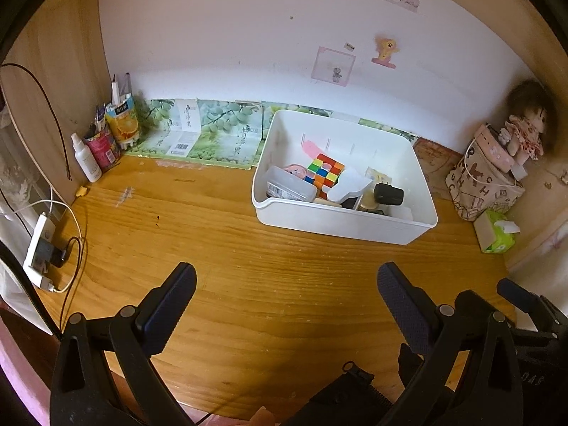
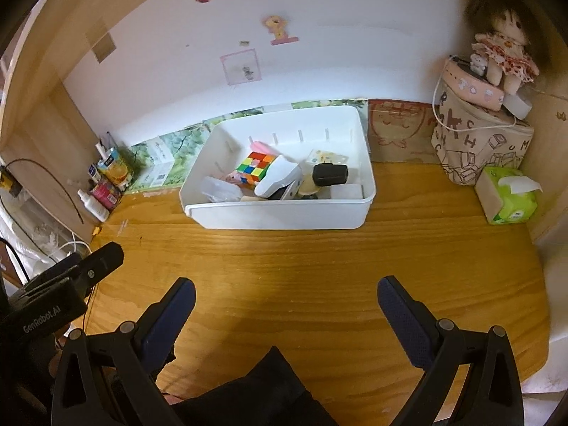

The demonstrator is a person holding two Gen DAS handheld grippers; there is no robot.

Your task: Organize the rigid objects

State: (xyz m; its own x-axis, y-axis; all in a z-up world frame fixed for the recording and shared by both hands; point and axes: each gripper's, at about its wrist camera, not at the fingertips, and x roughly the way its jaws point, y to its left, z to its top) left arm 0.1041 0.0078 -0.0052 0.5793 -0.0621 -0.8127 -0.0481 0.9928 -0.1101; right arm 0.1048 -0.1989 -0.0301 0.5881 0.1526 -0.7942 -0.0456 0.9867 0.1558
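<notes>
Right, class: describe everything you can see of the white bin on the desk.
The white bin is a rectangular open-topped tub, seemingly smooth plastic, with rounded corners, a rolled rim and faint slot ribs along its inner walls. It sits upright and flat on the wooden desk, towards the back, close to the green picture sheets along the wall. Inside lie a colourful puzzle cube, a clear lidded box, a black block-shaped item and other small pieces, jumbled together. Neither gripper touches it.

Both wrist views face the wall, sharing the white bin [image 1: 340, 227]
</notes>
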